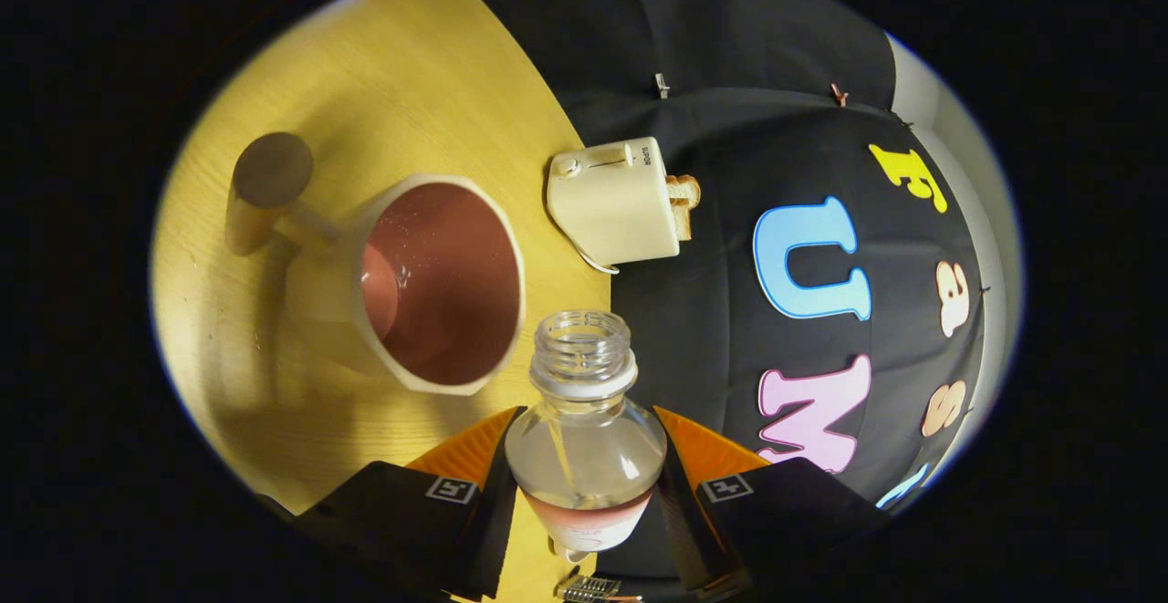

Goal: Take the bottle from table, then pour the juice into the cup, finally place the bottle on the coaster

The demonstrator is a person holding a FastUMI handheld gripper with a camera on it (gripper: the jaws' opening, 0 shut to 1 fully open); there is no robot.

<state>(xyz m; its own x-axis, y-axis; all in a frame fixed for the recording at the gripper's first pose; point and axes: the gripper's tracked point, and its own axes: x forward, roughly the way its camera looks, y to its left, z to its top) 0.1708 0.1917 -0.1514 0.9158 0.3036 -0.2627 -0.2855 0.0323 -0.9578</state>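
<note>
Right, the tool is closed on the bottle, one finger pressed on each side of its body just below the shoulder, opening only as wide as the bottle. Cap is off and the open neck points ahead of the fingers, next to the near rim of the cup but not over it as far as I can judge. The view is rolled, so the bottle looks tipped; the cup sits on the wooden tabletop, handle pointing away, inside looks wet. Risks: the mouth sits off to the side of the rim, so liquid tipped out now would likely land on the tabletop. Smooth clear plastic could rotate or slip between the fingers during the tilt. Neck could knock the rim and shove the cup. A toaster sits beyond, well apart. Can't pick out a coaster.
</note>
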